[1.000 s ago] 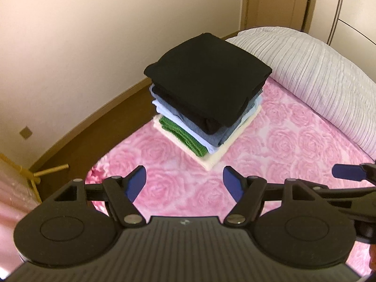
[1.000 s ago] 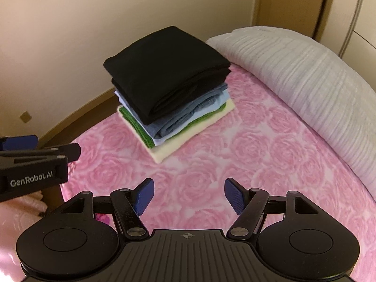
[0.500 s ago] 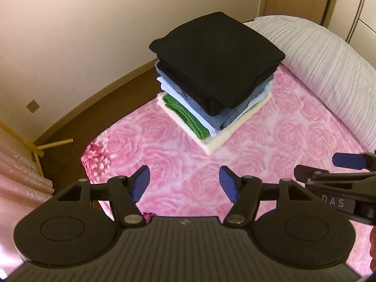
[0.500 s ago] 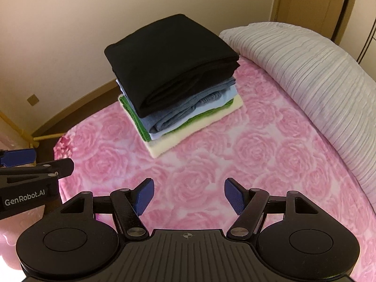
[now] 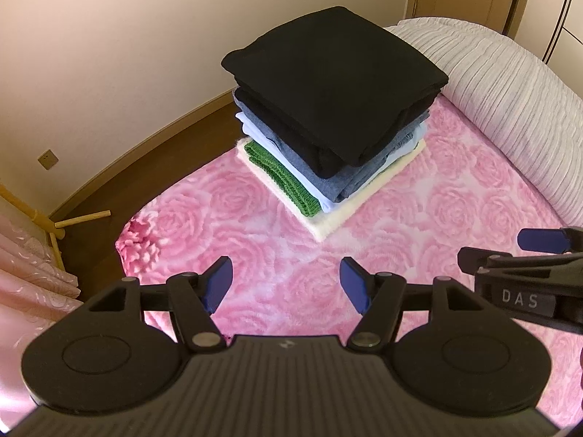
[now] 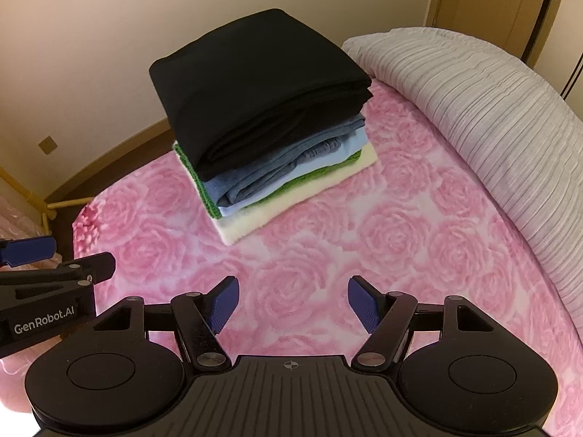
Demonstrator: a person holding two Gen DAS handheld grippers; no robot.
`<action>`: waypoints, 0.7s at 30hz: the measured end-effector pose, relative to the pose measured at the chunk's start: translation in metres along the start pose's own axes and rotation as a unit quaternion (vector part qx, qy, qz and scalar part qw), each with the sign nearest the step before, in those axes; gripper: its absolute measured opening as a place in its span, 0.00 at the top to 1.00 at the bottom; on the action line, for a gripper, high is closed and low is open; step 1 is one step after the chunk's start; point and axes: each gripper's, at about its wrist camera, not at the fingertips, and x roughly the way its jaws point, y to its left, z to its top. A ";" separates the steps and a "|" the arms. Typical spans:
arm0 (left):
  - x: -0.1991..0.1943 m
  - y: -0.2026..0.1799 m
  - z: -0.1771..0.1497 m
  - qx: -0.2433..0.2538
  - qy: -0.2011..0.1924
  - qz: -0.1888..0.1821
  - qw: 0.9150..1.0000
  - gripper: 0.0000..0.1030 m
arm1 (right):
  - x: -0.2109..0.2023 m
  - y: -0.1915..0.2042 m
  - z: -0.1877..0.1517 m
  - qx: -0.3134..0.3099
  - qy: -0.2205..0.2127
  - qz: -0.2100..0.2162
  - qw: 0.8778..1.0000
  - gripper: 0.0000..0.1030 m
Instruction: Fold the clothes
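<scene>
A stack of folded clothes (image 5: 335,109) sits on the pink rose-patterned bed cover (image 5: 419,225). A black garment (image 6: 255,73) lies on top, with grey-blue, light blue, green and cream pieces under it. My left gripper (image 5: 286,284) is open and empty, held above the cover in front of the stack. My right gripper (image 6: 293,302) is open and empty, also short of the stack. Each gripper shows at the edge of the other's view: the right one in the left wrist view (image 5: 524,255) and the left one in the right wrist view (image 6: 58,258).
A striped grey pillow (image 6: 492,116) lies along the bed's right side. A beige wall and brown floor (image 5: 153,167) lie beyond the bed's corner. A wooden stand (image 5: 54,218) and pink curtain (image 5: 29,273) are at the left. A door (image 6: 492,3) is at the far right.
Both grippers have pulled back and risen from the stack, so more pink cover shows in front of it. Both stayed open and empty. The stack has not moved.
</scene>
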 end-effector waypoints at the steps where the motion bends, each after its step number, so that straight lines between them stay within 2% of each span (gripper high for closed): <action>1: 0.002 0.000 0.001 0.001 0.000 0.000 1.000 0.40 | 0.001 0.000 0.002 0.000 0.000 0.000 1.000 0.32; 21: 0.051 0.001 0.020 -0.002 0.017 -0.003 1.000 0.40 | 0.043 -0.009 0.023 0.003 0.027 0.002 1.000 0.32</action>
